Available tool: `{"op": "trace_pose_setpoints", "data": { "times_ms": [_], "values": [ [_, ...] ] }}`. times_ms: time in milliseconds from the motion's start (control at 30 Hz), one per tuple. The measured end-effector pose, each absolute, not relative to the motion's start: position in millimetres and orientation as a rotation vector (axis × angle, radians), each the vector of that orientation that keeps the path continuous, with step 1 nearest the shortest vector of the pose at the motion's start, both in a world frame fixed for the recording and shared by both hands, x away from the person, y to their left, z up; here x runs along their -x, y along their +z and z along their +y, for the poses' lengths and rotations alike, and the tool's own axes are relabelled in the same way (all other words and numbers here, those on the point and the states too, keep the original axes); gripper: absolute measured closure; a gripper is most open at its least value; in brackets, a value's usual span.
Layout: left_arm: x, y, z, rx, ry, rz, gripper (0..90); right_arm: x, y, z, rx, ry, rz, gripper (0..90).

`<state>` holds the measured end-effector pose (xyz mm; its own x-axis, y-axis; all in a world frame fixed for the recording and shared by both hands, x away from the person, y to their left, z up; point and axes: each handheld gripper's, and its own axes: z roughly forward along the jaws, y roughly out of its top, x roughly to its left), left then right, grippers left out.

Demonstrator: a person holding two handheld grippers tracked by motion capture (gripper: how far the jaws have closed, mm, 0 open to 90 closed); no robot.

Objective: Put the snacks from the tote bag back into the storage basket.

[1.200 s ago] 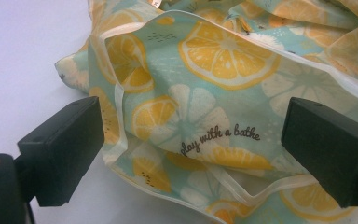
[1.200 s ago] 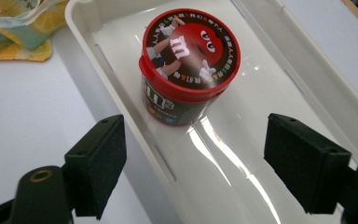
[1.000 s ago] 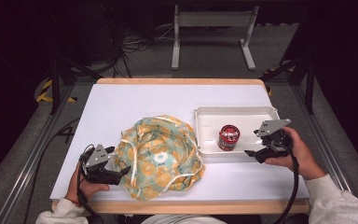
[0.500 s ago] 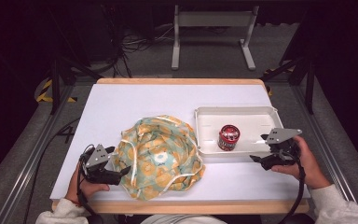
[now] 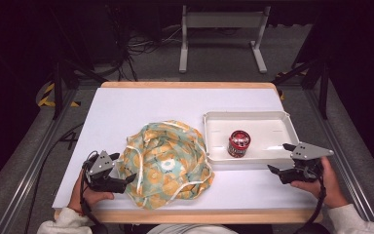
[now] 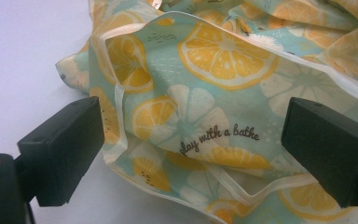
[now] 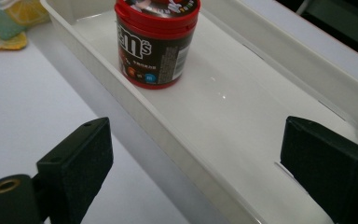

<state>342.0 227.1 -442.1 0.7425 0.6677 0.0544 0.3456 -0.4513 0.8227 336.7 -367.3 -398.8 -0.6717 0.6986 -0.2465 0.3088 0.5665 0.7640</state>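
A crumpled cloth bag (image 5: pixel 168 163) printed with lemon slices lies at the front middle of the table; its pale strap and printed fabric (image 6: pixel 200 116) spread between my left jaws. My left gripper (image 5: pixel 121 173) is open at the bag's left edge, jaws on either side of a fold. A red-lidded M&M's tub (image 5: pixel 239 143) stands upright in a white tray (image 5: pixel 272 119) to the right. The tub (image 7: pixel 156 42) stands in the tray (image 7: pixel 121 93) ahead of my right jaws. My right gripper (image 5: pixel 278 160) is open at the tray's front right corner, holding nothing.
The white tabletop (image 5: pixel 141 105) has free room at the back and left. A wooden front edge (image 5: pixel 199 217) runs along the near side. A metal stand (image 5: pixel 221 29) and cables lie on the floor beyond the table.
My right gripper has drawn back from the tub toward the tray's front right corner, moving right and nearer the person. The left gripper and bag have stayed put.
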Motion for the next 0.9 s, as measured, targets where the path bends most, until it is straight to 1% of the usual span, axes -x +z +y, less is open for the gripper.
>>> {"op": "trace_pose_setpoints", "data": {
  "times_ms": [333,533,767,900],
  "values": [
    [-340,-442,229,-2.069,0.477,0.773,6.5,-327,-404,-385,-0.897,1.063,2.137,9.7],
    [-340,-442,227,-2.073,0.480,0.773,6.5,-326,-404,-389,-0.876,1.018,2.151,7.9],
    [-343,-441,227,-2.069,0.482,0.775,6.4,-324,-404,-392,-0.883,1.040,2.115,7.8],
    [-346,-440,224,-2.067,0.485,0.768,6.3,-321,-409,-394,-0.859,1.019,2.062,8.1]
  ]
}}
